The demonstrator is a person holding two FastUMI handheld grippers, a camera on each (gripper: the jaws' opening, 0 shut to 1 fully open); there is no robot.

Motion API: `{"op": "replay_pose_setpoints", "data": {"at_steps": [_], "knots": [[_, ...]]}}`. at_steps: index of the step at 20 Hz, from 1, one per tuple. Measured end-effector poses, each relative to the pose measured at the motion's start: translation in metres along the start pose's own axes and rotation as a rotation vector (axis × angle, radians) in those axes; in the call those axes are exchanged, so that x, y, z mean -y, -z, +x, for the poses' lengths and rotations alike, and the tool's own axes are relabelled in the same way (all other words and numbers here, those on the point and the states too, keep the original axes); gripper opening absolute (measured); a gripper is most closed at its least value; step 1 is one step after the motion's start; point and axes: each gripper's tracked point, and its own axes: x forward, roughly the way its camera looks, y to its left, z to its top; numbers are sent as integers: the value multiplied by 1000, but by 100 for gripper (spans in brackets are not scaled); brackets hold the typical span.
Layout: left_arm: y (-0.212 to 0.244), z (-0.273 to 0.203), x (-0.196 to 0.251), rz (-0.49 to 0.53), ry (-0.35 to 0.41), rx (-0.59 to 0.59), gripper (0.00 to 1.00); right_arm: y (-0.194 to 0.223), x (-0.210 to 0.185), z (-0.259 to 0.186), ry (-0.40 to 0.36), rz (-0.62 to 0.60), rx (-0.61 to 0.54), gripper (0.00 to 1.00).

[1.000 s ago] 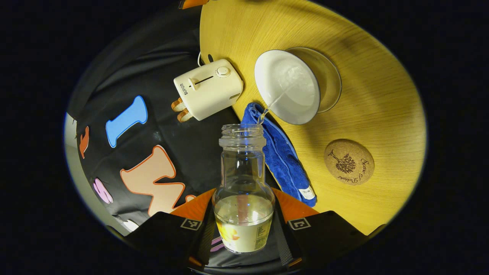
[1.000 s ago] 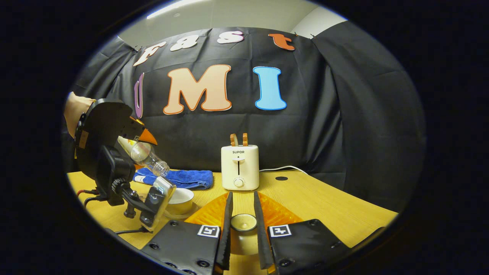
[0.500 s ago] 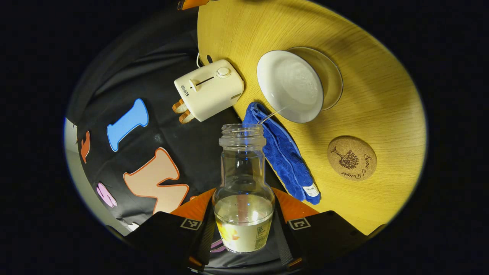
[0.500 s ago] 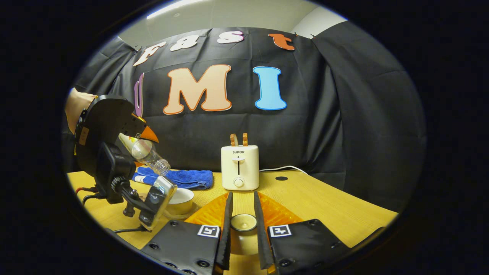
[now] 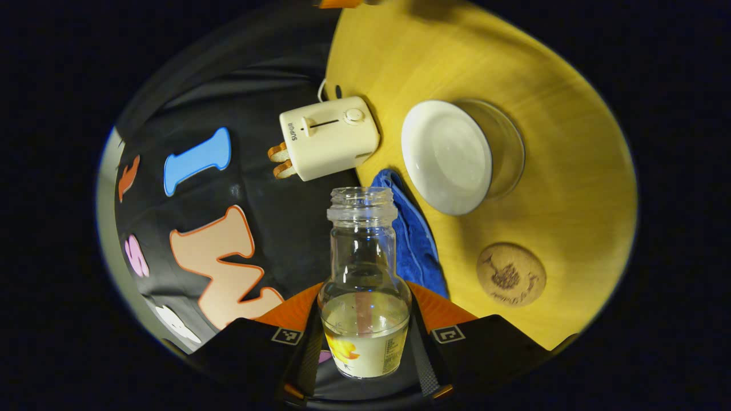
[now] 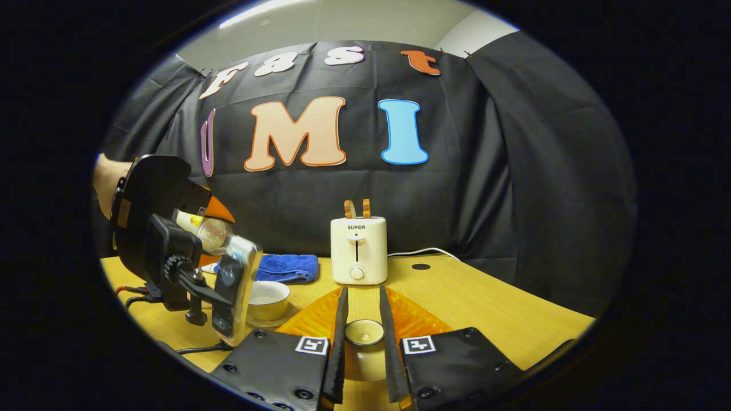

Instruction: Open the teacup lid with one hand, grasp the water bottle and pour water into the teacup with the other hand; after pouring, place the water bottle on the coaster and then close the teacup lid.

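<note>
In the right gripper view, a phone mount hides most of the water bottle and part of the teacup. The left tongs grip the bottle's base, neck pointing past the open teacup, near the coaster. The right tongs appear clamped on the lid, low over the table.

right tool: black plates (square markers) | orange fingers | dark screws

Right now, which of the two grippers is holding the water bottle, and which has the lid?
The left gripper clamps the water bottle at its base; the right gripper pinches the teacup lid instead.
</note>
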Motion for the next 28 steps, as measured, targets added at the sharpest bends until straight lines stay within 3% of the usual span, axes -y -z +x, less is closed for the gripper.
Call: {"op": "replay_pose_setpoints", "data": {"at_steps": [4,9,11,15,19,23,28], "knots": [[-22,-5,8,-433,-23,131,66,0,0,0,0,0,0,33],[-36,-25,-23,-1069,-202,357,66,0,0,0,0,0,0,33],[-33,-31,-27,-1205,-242,406,65,0,0,0,0,0,0,33],[-26,-18,-19,-1493,-211,413,65,0,0,0,0,0,0,33],[-21,-4,-4,-1658,-195,381,65,0,0,0,0,0,0,33],[-19,-3,11,-1698,-155,343,66,0,0,0,0,0,0,33],[-21,-8,15,-1668,-193,375,66,0,0,0,1,0,0,33]]}}
